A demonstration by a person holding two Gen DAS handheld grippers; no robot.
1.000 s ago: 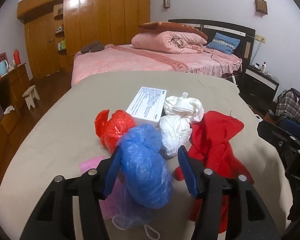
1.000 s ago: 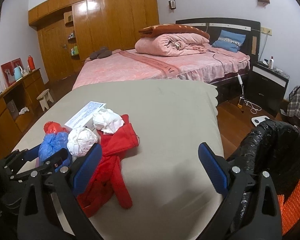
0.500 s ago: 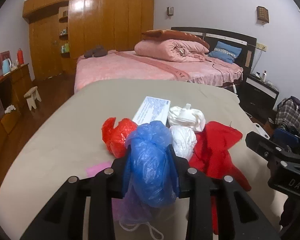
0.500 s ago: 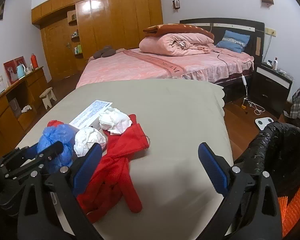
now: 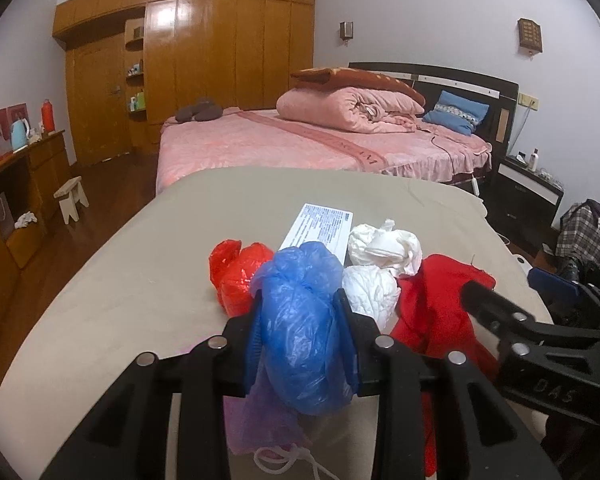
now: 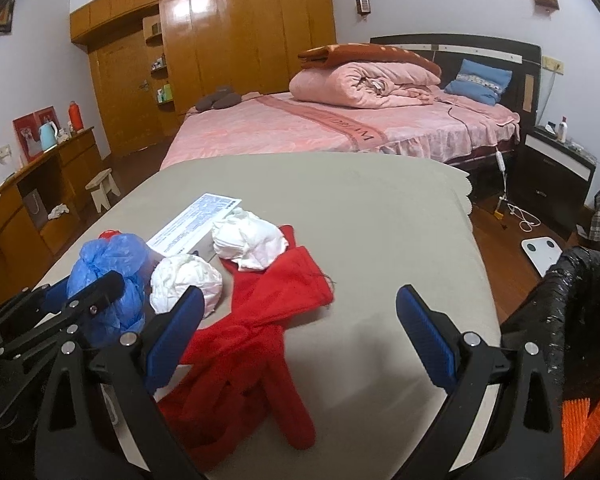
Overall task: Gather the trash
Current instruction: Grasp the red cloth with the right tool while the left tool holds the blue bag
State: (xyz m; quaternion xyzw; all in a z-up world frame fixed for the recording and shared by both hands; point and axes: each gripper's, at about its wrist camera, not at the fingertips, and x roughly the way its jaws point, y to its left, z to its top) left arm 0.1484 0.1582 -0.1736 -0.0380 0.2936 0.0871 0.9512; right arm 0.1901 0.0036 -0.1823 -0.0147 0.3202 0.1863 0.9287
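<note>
The crumpled blue plastic bag sits pinched between the blue pads of the left gripper, whose jaws are closed tight against both its sides, low at six o'clock in the left wrist view. Under it hangs a pale purple bag. At eleven o'clock lies a red plastic bag; at one o'clock, two white wads and a red garment. The right gripper hovers level over the beige tabletop with its jaws spread wide and nothing between them. At four o'clock in its view, past the table's right edge, stands a black-lined bin; the far tabletop lies bare.
</note>
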